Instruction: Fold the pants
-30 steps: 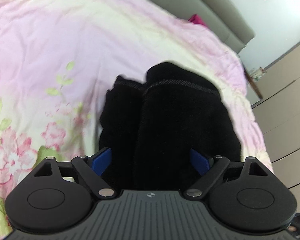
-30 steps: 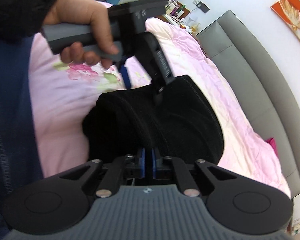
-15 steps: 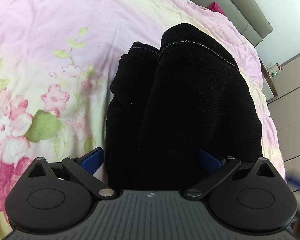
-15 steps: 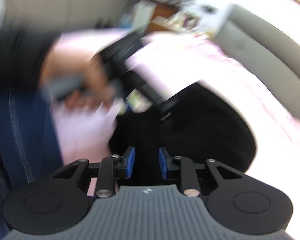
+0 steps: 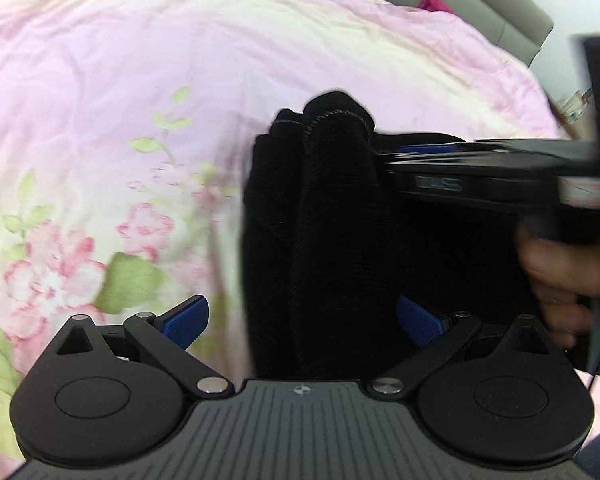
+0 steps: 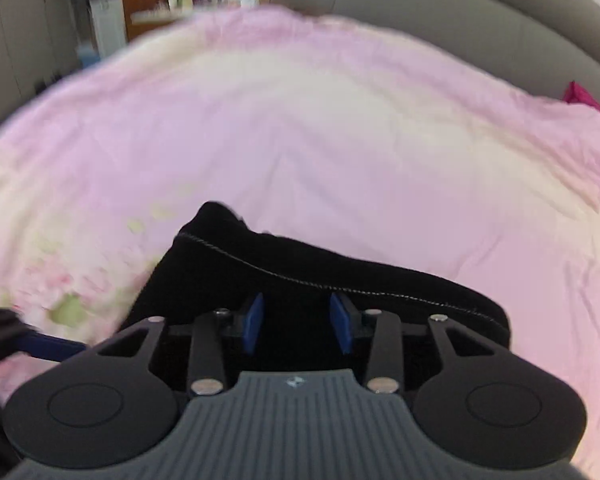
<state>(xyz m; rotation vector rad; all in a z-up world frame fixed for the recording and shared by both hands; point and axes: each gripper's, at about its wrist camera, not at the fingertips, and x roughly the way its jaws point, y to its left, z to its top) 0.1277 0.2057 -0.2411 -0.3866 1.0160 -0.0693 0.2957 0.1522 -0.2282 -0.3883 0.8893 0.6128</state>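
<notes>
There, both the left gripper and right gripper had fingers spread apart, empty, over folded black pants on the bed.

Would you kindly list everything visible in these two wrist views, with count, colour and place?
black folded knit pants: one, black, lying on the bedspread between both grippers.
pink floral quilted bedspread: one, pink and cream, covering the bed.
grey padded headboard: one, grey, behind the bed.
magenta cloth item: one, magenta, at the headboard edge.
left gripper: one, black with blue pads, open around the pants.
right gripper: one, black with blue pads, open over the pants.
right hand: one, holding the right gripper's handle.
</notes>
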